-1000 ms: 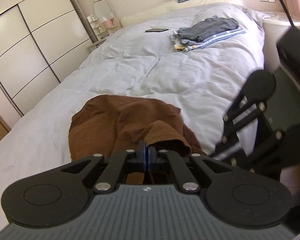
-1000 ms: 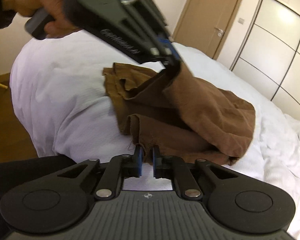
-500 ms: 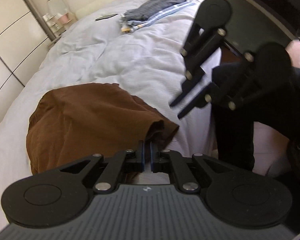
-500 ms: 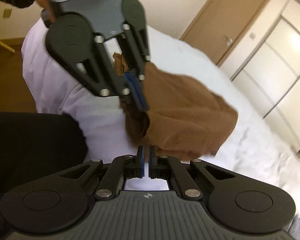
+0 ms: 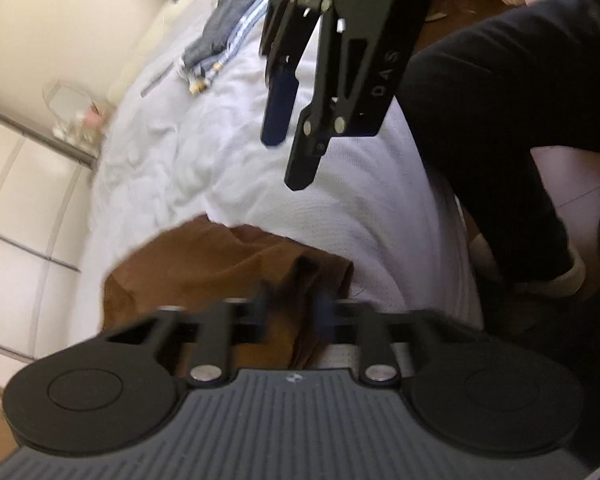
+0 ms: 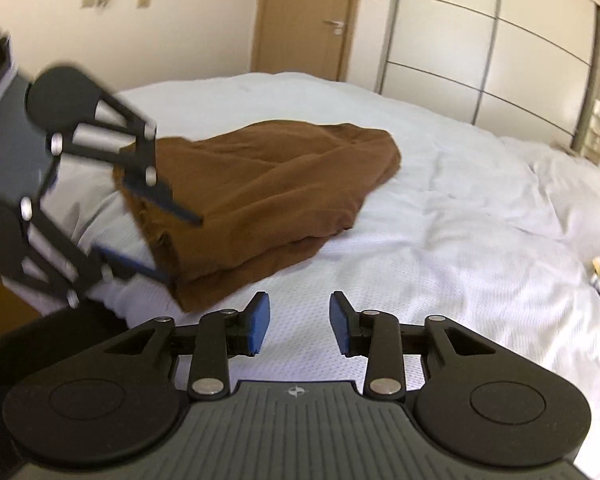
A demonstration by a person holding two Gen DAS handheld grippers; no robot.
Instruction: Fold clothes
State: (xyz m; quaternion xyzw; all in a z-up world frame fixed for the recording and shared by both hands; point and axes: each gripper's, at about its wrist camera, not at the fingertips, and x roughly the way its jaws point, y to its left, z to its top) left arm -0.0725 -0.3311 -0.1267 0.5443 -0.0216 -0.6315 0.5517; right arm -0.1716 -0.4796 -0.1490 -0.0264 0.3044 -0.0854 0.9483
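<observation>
Motion blur smears the left gripper [image 5: 292, 312] in its own view; the right wrist view shows its jaws spread beside the brown garment [image 6: 268, 196], folded mid-frame on the bed [image 6: 440, 208]. Right gripper [image 6: 299, 328] jaws open, empty.

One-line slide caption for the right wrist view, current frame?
Right gripper open and empty above the white bed; left gripper open at the edge of the folded brown garment.
</observation>
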